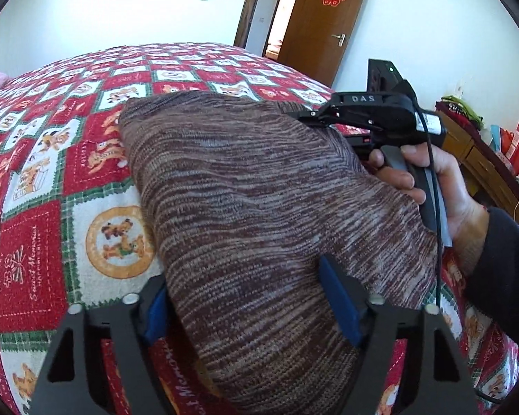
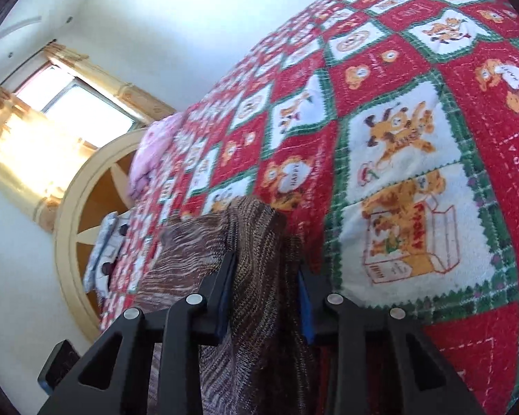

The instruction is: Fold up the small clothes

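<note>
The left gripper (image 1: 251,306) is sitting wide around the brown knit garment (image 1: 259,207); its pads seem not yet pressing. The right gripper (image 2: 264,290) is pinching a bunched edge. The garment is lying draped over the patchwork bedspread (image 1: 52,180), mid-fold. Next, the left must clamp before lifting.

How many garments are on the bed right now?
1: a brown striped knit draped between both grippers over the patchwork bedspread. Others could lie hidden under it.
</note>
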